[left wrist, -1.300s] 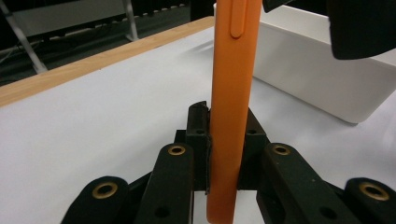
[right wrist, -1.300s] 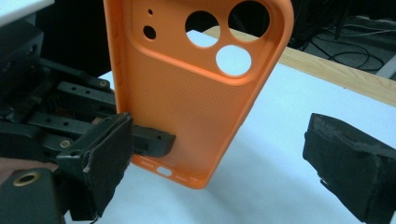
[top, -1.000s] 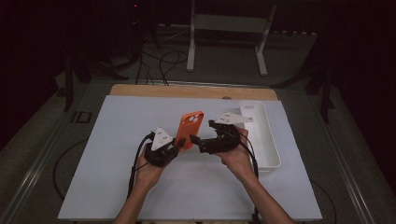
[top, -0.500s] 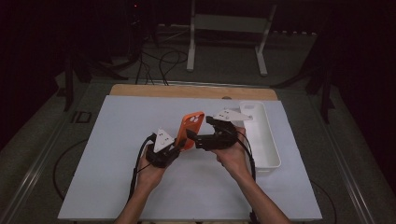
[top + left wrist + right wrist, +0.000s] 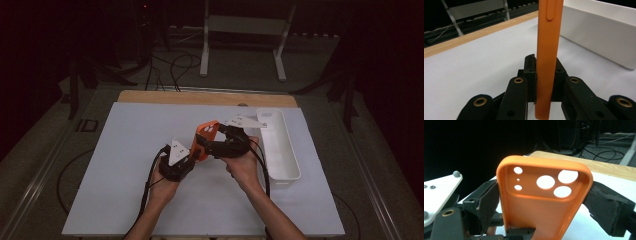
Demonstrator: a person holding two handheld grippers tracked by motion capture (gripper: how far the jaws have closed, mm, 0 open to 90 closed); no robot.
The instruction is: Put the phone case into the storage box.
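An orange phone case (image 5: 209,131) stands upright above the middle of the white mat. My left gripper (image 5: 196,152) is shut on its lower end; in the left gripper view the pads pinch the thin case (image 5: 547,50) edge-on. My right gripper (image 5: 209,145) comes in from the right, and its jaws have just been closing with the case between them. In the right gripper view the case (image 5: 536,210) shows its inside and camera holes, with one black pad (image 5: 487,205) at its left edge and the other at its right edge, both touching.
A long white tray (image 5: 280,150) lies at the right side of the white mat (image 5: 125,150); it is close behind the case in the left gripper view (image 5: 599,37). A wooden board edge (image 5: 200,97) runs along the mat's far side. Cables trail from both grippers.
My right gripper has moved left from beside the tray until its jaws sit around the case, and they have narrowed. The left gripper and the case have stayed where they were.
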